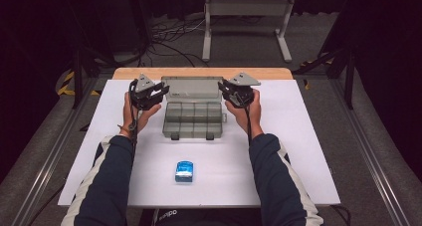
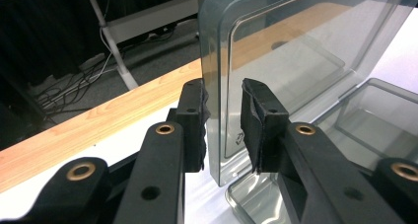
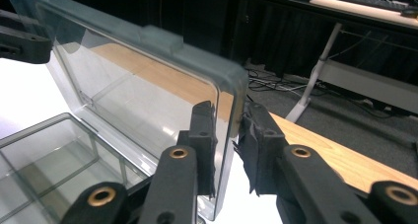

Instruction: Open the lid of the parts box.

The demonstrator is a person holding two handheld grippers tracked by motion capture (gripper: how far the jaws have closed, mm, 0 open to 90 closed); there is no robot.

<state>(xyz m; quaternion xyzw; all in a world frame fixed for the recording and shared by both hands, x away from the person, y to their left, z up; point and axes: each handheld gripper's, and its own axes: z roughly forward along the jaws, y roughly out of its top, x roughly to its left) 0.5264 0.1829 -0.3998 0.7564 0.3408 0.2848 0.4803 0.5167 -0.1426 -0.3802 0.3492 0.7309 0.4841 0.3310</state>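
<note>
**A:** Status on the organizer box (image 1: 193, 117)?

**B:** It sits mid-table, at 12 o'clock from the blue packet (image 1: 184, 170) near my edge. Clear lid (image 1: 191, 87) stands open, near upright, hinged at the far side. My left gripper (image 1: 148, 93) straddles the lid's 9 o'clock edge, my right gripper (image 1: 238, 90) its 3 o'clock edge.

**A:** Fingers?

**B:** Narrow on both. Left: lid edge (image 2: 217, 81) sits between the pads, one pad looks to touch it, a gap shows at the other, so not clamped yet. Right: pads look pressed on the lid wall (image 3: 224, 135) from both sides.

**A:** Risks?

**B:** Uneven grip. If one side bites first and I swing, the lid twists and strains the hinge. Smooth plastic, shallow bite, so the pads could slip off. Pull too hard and the light tray lifts or skids on the white table (image 1: 293, 151).

**A:** Contents?

**B:** Tray compartments (image 3: 54, 155) look empty. Nothing in the lid either.
</note>
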